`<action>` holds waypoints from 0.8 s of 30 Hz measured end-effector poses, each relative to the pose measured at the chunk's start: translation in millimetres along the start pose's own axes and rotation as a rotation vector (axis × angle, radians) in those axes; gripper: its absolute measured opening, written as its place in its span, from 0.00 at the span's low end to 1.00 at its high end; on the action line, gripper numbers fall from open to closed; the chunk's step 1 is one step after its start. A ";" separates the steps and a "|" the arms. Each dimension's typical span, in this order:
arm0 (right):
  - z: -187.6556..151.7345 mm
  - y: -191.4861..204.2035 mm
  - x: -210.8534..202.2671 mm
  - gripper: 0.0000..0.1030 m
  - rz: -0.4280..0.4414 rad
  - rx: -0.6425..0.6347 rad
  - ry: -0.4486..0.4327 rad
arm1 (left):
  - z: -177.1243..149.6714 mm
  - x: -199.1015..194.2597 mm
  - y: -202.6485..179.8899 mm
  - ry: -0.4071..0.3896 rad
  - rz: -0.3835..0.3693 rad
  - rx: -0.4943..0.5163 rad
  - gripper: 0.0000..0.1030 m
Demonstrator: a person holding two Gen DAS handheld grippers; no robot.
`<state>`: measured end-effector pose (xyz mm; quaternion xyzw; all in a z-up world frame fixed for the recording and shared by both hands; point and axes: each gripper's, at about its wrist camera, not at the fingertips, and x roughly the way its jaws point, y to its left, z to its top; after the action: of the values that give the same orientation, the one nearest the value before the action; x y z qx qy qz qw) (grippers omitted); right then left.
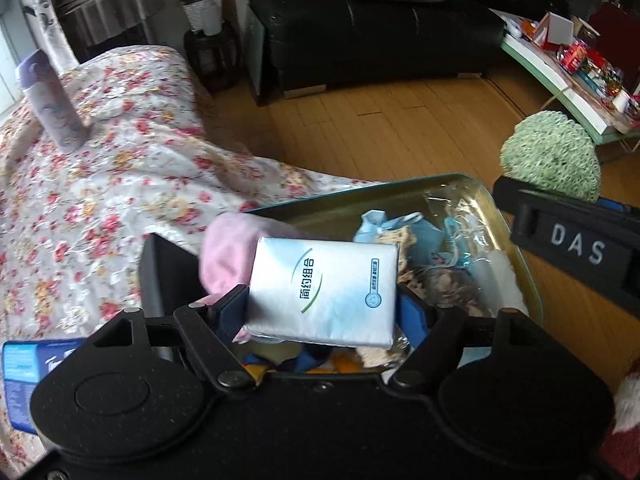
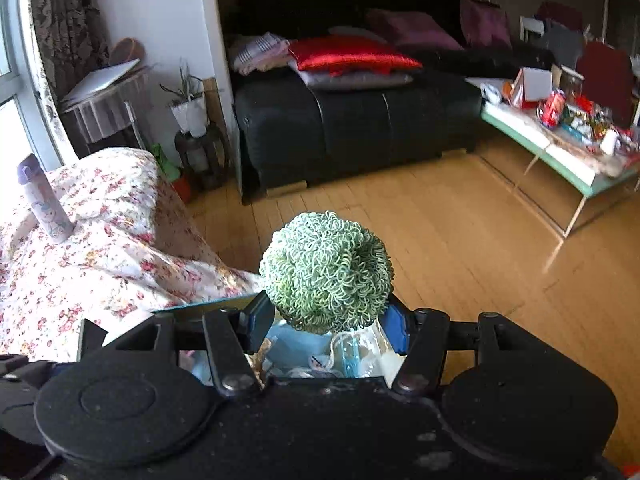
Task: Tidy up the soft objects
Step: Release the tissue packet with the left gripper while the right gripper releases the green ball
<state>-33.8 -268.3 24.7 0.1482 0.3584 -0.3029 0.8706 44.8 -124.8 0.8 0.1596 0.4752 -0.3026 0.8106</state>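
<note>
two soft things held over a crowded tin

the left claw (image 1: pixel 322 312) pinches a tissue pack (image 1: pixel 322 292) above the tin (image 1: pixel 520 248); the right claw (image 2: pixel 326 322) clamps a green scrubber ball (image 2: pixel 326 270) over its edge. dropped together, either could bounce off the heaped contents onto the floor (image 2: pixel 460 240).

**Two soft things held over the tin**

A silver-white tissue pack (image 1: pixel 322 290) with green and blue print sits tilted between the left tongs (image 1: pixel 320 312). A round, green, loopy scrubber ball (image 2: pixel 326 272) is pinched in the right tongs (image 2: pixel 326 326). Beneath both, the open tin (image 1: pixel 520 256) holds pale blue cloth (image 1: pixel 380 228) and pink fabric (image 1: pixel 228 252).
</note>
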 end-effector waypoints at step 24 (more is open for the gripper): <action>2.4 -8.8 42.2 0.58 0.069 0.111 0.192 | -23.9 -8.4 9.4 -0.022 0.065 0.041 0.84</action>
<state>-14.4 -294.0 -4.0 0.2366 0.4173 -0.2766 0.8327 31.6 -101.7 -4.1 0.1882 0.4545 -0.2875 0.8218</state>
